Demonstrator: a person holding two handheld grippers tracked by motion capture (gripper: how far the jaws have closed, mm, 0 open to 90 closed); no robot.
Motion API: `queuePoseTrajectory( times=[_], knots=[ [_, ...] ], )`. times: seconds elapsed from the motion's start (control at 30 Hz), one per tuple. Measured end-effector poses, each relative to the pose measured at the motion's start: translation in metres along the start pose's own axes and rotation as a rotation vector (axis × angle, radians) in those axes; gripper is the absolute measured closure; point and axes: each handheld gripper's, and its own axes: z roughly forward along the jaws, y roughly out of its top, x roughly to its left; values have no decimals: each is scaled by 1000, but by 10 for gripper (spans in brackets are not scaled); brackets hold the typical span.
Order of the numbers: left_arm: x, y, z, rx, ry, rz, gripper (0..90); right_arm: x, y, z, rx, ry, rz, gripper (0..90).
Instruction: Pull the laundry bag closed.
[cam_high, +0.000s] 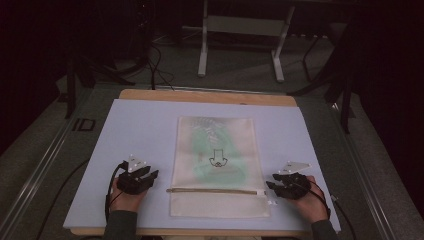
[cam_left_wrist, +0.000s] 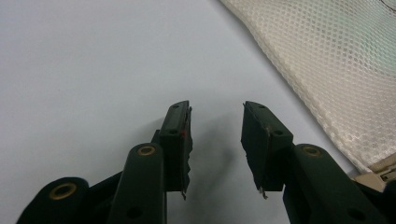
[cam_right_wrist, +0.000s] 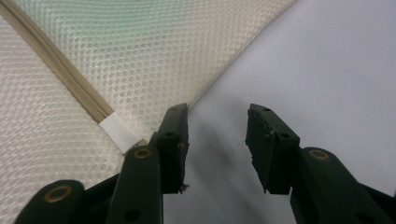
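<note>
Mesh bag lies flat in the middle of a pale blue mat, long side running away from the person, and something green shows faintly through its upper part along with a small dark printed figure. A tan zipper crosses it near the end closest to the person, with a little white tab at the zipper's right-hand end. The mat covers a wooden table, whose edge peeks out along the far side.

The left gripper rests on the mat just left of the bag, held in the person's left hand. In the left gripper view its jaws stand apart with bare mat between them, nothing gripped, and the bag's edge runs past on the right (close, but not touching the jaws as far as I can see).

The right gripper sits just beside the bag's right edge, near the zipper's end, in the right hand. Its jaws are parted too, over bare mat, and the white tab lies just beside the left one in the right gripper view
</note>
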Motion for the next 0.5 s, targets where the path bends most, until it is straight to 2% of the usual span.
queuePoseTrajectory(
  times=[0.5],
  knots=[
    [-1, 0, 1, -5, 9, 9, 613, 11, 18, -3, 63, 48, -109, 569]
  ],
)
